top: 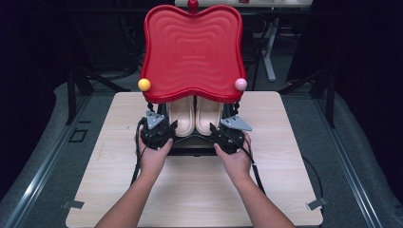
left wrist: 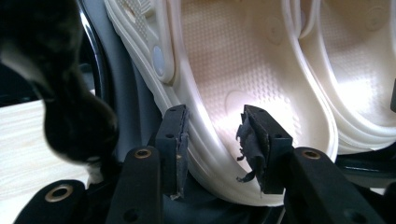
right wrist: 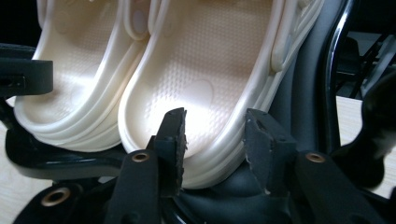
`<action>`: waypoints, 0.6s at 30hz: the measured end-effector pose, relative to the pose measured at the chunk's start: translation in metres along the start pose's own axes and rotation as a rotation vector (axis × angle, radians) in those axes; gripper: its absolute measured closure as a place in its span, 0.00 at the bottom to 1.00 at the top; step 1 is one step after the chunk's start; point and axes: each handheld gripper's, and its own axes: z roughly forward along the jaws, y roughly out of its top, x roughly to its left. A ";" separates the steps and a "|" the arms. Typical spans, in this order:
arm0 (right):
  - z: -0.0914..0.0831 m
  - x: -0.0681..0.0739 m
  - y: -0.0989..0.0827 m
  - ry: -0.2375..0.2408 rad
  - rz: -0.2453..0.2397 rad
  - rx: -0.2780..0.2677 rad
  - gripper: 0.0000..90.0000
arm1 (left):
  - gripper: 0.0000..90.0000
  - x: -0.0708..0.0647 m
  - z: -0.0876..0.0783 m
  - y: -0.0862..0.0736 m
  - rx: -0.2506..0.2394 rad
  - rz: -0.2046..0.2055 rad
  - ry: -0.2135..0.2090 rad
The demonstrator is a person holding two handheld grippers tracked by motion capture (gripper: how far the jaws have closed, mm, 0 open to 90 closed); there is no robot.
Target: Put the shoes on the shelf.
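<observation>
Dark surroundings ring a pale wooden table [top: 190, 190], on which a black frame [top: 190, 147] stands near the far middle. Above it rises a red wavy tray-like lid [top: 192, 52], tilted up toward the camera, with a yellow ball [top: 144, 84] at its lower left corner and a pink ball [top: 241, 84] at its lower right. Under the lid, two cream clogs sit side by side, heels toward the person: the left clog [top: 182, 116] and the right clog [top: 209, 116], touching or nearly touching each other.

A person's forearms come in from the near edge. The left gripper [top: 161, 133] sits at the heel of the left clog, the right gripper [top: 222, 135] at the heel of the right clog.

In the left gripper view, the left gripper's fingers [left wrist: 173, 140] stand apart and straddle the heel rim of the left clog [left wrist: 233, 93]: one finger outside the rim, the other, with frayed padding, inside over the footbed. Whether the pads press on the rim cannot be told; a gap shows at the inner finger.

In the right gripper view, the right gripper's fingers [right wrist: 266, 144] are likewise apart, one over the footbed of the right clog [right wrist: 205, 74] and the other outside its heel rim, with the shoe's edge between them and not clearly clamped.
</observation>
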 end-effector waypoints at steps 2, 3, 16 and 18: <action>0.002 -0.002 0.000 0.002 0.022 0.001 0.62 | 0.67 -0.001 0.001 0.000 -0.002 0.011 0.010; 0.004 -0.004 0.000 0.007 0.041 0.010 0.63 | 0.68 -0.002 0.001 -0.001 -0.003 0.027 0.021; 0.004 -0.010 -0.004 0.040 -0.042 -0.007 0.67 | 0.76 0.001 0.000 -0.003 -0.013 0.130 -0.001; 0.003 -0.011 -0.005 0.050 -0.055 -0.012 0.67 | 0.76 0.003 0.000 -0.004 -0.021 0.119 -0.014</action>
